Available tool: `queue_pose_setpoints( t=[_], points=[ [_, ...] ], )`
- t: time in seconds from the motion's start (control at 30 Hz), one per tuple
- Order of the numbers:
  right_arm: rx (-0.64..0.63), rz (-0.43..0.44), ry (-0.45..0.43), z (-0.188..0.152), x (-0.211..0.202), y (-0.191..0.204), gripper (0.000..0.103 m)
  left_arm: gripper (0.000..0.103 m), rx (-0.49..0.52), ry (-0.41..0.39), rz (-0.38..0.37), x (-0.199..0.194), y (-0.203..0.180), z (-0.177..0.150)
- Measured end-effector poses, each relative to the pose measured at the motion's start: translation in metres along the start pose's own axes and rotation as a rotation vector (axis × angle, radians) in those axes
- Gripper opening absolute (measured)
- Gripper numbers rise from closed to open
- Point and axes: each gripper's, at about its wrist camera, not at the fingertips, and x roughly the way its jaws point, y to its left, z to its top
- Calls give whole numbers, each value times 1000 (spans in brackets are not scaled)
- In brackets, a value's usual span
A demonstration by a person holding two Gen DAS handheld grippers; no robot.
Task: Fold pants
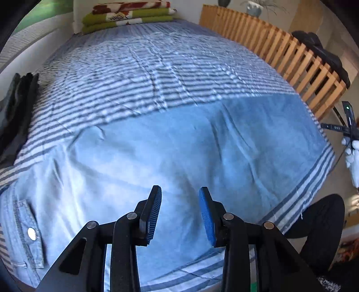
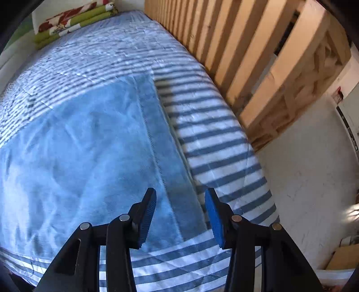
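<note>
Light blue denim pants [image 1: 157, 152] lie spread flat across the striped bed, with the waistband and its metal button [image 1: 32, 233] at the left. My left gripper [image 1: 180, 211] hovers open above the middle of the pants, nothing between its fingers. In the right wrist view the pants [image 2: 89, 152] fill the left and centre, and their hem edge [image 2: 161, 143] runs up the bed. My right gripper [image 2: 179, 213] is open just over that hem end near the front edge. The right gripper tool and a white-gloved hand [image 1: 352, 155] show at the far right of the left wrist view.
The blue-and-white striped bedcover [image 1: 145, 74] spreads beyond the pants. Folded green and red blankets [image 1: 128, 15] lie at the head of the bed. A wooden slatted rail [image 2: 235, 56] runs along the right side. Dark clothes [image 1: 15, 107] sit at the left edge.
</note>
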Motion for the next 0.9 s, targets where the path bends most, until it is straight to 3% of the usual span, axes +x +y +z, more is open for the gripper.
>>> queue_pose_setpoints(
  t=[0.13, 0.27, 0.4, 0.43, 0.5, 0.57, 0.7, 0.83, 0.87, 0.9],
  points=[
    [-155, 188, -83, 26, -52, 77, 42, 42, -67, -33, 30, -6, 41, 17],
    [-358, 406, -114, 49, -89, 185, 42, 42, -113, 18, 19, 16, 72, 10],
    [-576, 567, -80, 56, -99, 309, 42, 42, -131, 139, 39, 60, 84, -23],
    [-631, 597, -69, 55, -99, 339, 42, 46, -98, 83, 35, 56, 81, -28],
    [-716, 647, -42, 54, -93, 392, 43, 50, -36, 103, 29, 55, 76, -30],
    [-772, 721, 30, 54, -78, 438, 46, 50, -42, 102, 10, 48, 78, -29],
    [-807, 789, 153, 53, -41, 500, 47, 50, -120, 56, -49, 30, 100, -16],
    [-812, 868, 300, 53, -8, 524, 47, 51, -167, 15, -65, 17, 120, 6],
    [-815, 876, 309, 52, -6, 525, 44, 51, -172, 9, -64, 16, 121, 16],
    [-810, 888, 312, 52, -5, 524, 31, 51, -174, 1, -60, 15, 124, 22]
  ],
)
